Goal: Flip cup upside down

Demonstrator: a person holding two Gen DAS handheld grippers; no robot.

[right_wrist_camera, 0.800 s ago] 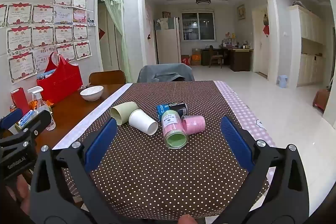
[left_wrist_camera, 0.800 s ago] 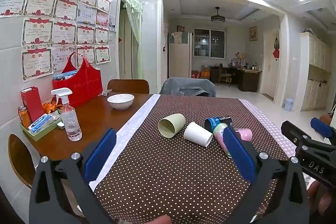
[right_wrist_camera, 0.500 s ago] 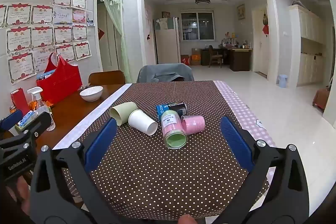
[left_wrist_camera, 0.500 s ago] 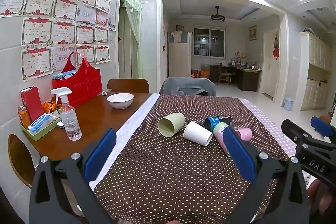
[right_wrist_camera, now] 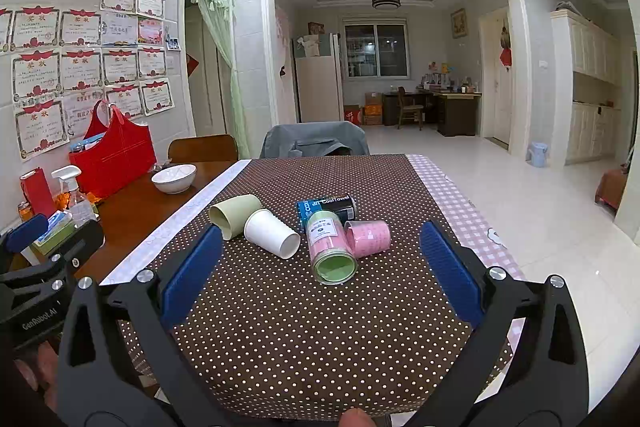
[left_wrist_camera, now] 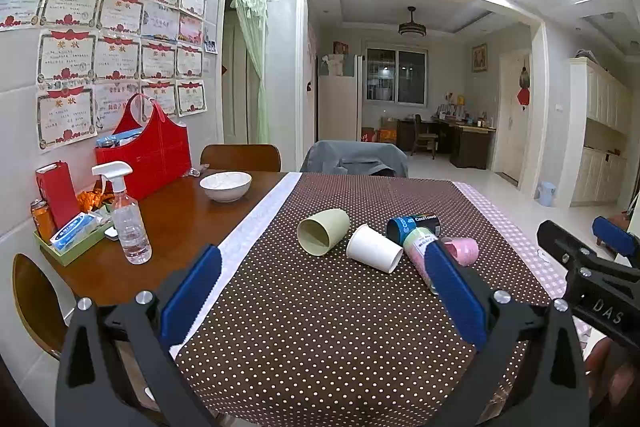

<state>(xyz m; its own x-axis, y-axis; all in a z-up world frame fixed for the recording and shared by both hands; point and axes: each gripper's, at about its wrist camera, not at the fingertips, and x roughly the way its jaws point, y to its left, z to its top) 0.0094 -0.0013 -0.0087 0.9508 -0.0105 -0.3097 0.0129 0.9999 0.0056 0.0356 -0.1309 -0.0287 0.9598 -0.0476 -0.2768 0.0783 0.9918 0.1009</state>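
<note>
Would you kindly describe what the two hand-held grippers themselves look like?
Both match: the left hand-held gripper and right hand-held gripper have black, triangular cut-out fingers with silver bolts and blue ribbed pads. White lettering marks their sides: "GenRobot.AI" on the left, "DAS" on the right. No cables or sleeves show.

Left view, framing: the pale green plastic cup lying on its side (left_wrist_camera: 323, 237) and the white paper cup lying beside it (left_wrist_camera: 374, 254) sit a hair higher in frame than 0.8 s ago. This reads as a small drift of the left gripper (left_wrist_camera: 320, 291), not of the cups.
Left view, bottom edge: the fingertip seen there earlier is out of sight.
Right gripper (left_wrist_camera: 586, 237): nudged slightly rightward in the left view, possibly only lens distortion.
Right view: the clear green-lidded jar with pink contents (right_wrist_camera: 332, 251) is a touch higher in frame.
</note>
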